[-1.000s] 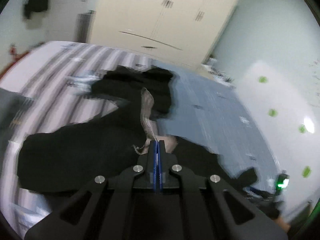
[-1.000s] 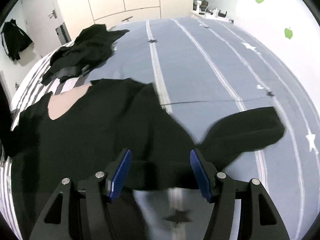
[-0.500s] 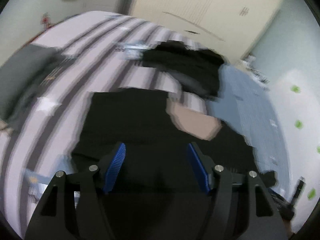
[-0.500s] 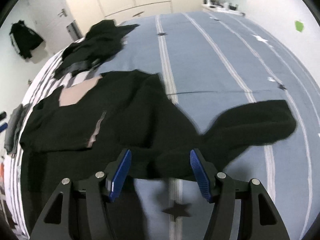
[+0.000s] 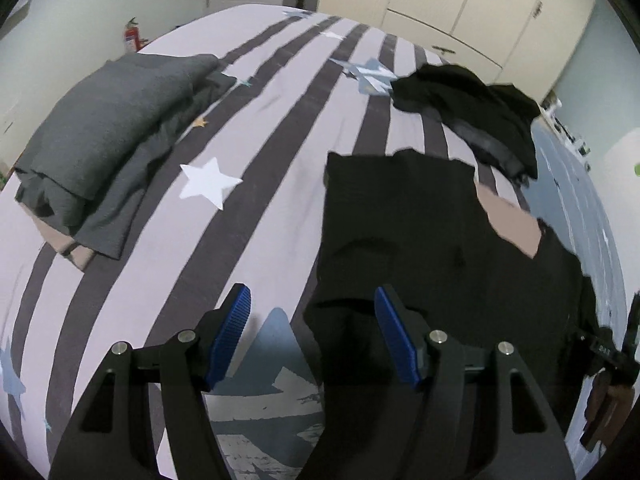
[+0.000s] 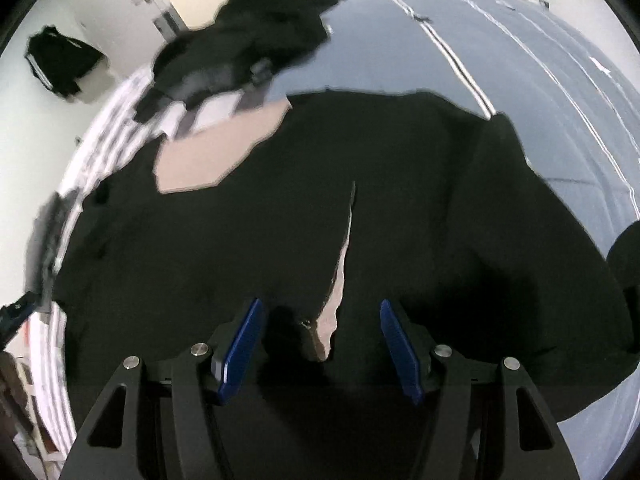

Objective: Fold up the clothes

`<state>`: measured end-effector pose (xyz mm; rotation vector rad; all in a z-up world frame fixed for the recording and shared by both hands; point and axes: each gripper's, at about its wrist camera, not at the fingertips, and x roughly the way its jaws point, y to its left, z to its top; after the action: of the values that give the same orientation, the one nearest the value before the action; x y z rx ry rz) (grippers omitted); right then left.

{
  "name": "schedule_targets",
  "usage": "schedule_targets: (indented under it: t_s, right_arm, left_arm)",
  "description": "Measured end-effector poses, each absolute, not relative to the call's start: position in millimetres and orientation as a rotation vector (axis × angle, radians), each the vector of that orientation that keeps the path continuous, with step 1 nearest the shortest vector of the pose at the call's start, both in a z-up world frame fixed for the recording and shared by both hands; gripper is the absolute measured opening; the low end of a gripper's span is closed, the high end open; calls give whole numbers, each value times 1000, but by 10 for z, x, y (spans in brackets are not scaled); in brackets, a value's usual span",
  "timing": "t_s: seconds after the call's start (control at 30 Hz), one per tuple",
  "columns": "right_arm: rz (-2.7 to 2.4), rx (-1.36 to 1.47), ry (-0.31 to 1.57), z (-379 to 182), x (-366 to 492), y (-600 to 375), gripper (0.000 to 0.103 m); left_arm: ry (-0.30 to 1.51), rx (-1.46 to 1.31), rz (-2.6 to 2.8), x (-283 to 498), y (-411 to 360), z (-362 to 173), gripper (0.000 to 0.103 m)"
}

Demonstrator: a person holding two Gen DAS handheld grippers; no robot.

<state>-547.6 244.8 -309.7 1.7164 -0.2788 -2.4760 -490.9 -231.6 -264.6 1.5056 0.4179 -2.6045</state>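
My left claw [image 5: 312, 334] is wide open and holds nothing — its blue ribbed pads [image 5: 231, 334] stand far apart, with the left edge of the big black jacket with a pinkish lining [image 5: 420, 240] between them. The jacket lies spread flat on the striped bed cover with white stars [image 5: 248, 208]. My right claw [image 6: 320, 346] is wide open too, over the jacket's front opening, where a thin strip of lining shows. A crumpled pile of black clothes [image 5: 472, 108] sits further up the bed, and a folded stack of grey clothes [image 5: 108, 136] lies well off to the left.
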Motion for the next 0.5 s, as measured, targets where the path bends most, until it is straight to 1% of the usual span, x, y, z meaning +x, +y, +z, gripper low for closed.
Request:
schedule_targets:
  t_s: [0.07, 0.13, 0.17, 0.2, 0.23, 0.3, 0.33, 0.37, 0.4, 0.47, 0.5]
  right_arm:
    - [-2466, 1742, -240, -3167, -5440, 2399, 58]
    - [-2470, 1729, -248, -3184, -5382, 2402, 57]
    - [-2478, 1718, -248, -3180, -5354, 2408, 53]
    - [-2482, 1711, -247, -3177, -5330, 2421, 48]
    - [-2486, 1702, -249, -3185, -5320, 2426, 46]
    - [-2495, 1694, -256, -3186, -5327, 2431, 37]
    - [-2505, 1690, -242, -3170, -5338, 2416, 35]
    - [-2516, 1685, -228, -3154, -5349, 2399, 28]
    - [-2536, 1688, -189, -3141, -5355, 2381, 17]
    - [-2567, 1673, -154, -3098, -5345, 2385, 11]
    - [-2579, 1671, -137, -3072, -5336, 2399, 11]
  left_arm:
    - [423, 1524, -2605, -4903, -2299, -2707, 62]
    - [428, 1534, -2607, -4885, -2291, -2741, 62]
    - [427, 1539, -2608, -4875, -2288, -2760, 62]
    - [426, 1542, -2607, -4871, -2288, -2776, 62]
    - [431, 1545, -2603, -4868, -2291, -2790, 62]
    - [436, 1546, -2598, -4859, -2292, -2809, 62]
    - [432, 1542, -2597, -4853, -2288, -2809, 62]
    - [429, 1542, -2594, -4849, -2289, -2813, 62]
    - [429, 1541, -2591, -4845, -2291, -2813, 62]
    - [429, 1540, -2582, -4837, -2295, -2811, 62]
    - [428, 1542, -2579, -4832, -2294, -2811, 62]
